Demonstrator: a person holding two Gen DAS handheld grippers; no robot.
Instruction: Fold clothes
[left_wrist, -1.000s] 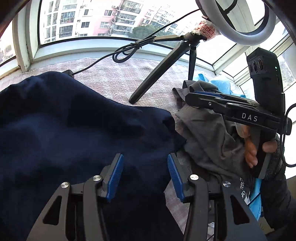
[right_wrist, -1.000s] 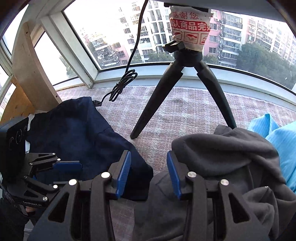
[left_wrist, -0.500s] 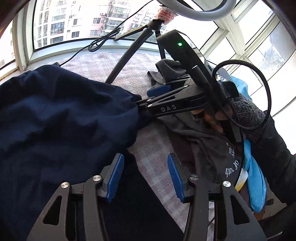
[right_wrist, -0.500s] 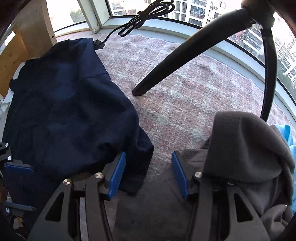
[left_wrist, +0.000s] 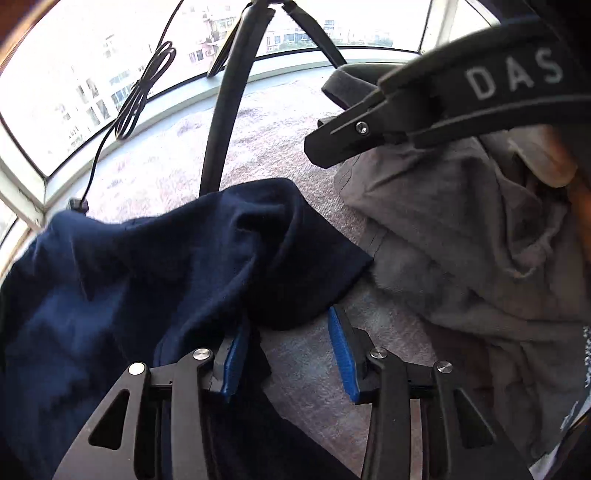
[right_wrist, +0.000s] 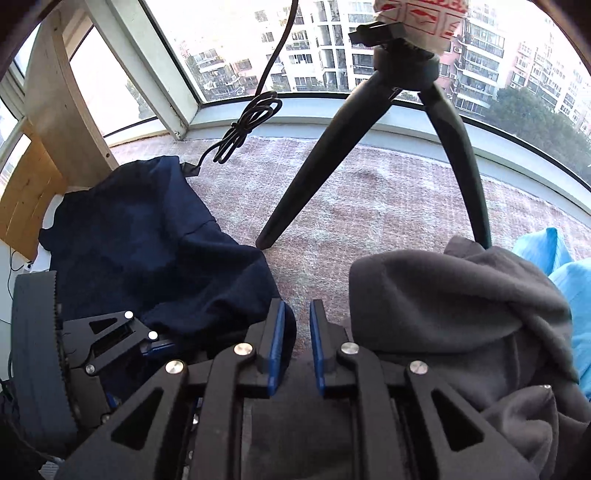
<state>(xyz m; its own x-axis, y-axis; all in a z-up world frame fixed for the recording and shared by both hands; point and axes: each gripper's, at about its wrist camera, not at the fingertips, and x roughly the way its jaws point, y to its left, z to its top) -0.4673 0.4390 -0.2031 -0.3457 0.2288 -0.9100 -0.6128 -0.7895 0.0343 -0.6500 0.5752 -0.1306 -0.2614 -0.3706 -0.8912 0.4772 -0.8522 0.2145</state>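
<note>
A navy garment (left_wrist: 147, 266) is spread over the left and centre of the left wrist view, lying on a pinkish woven cover (left_wrist: 280, 140) that stretches to the window sill at the top of the frame. A folded corner of this garment sits between the blue pads of the left claw (left_wrist: 286, 350) in the lower centre; the left pad is pressed against the cloth while the right pad stands clear of it, so nothing is clamped, though the jaws have just been closing. A grey garment (left_wrist: 461, 240) is heaped on the right side of the same view, with the right claw's black body crossing the upper right above it.

In the right wrist view the right claw (right_wrist: 296, 343) is seen in the lower centre with its pads drawn to a narrow gap (the jaws have just been closing). Whether cloth is pinched in that gap cannot be told; the navy garment's edge lies just left of it and the grey garment just right. A black tripod (right_wrist: 295, 199) stands on the cover in the upper centre, and a coiled black cable (right_wrist: 243, 129) lies to its left.
</note>
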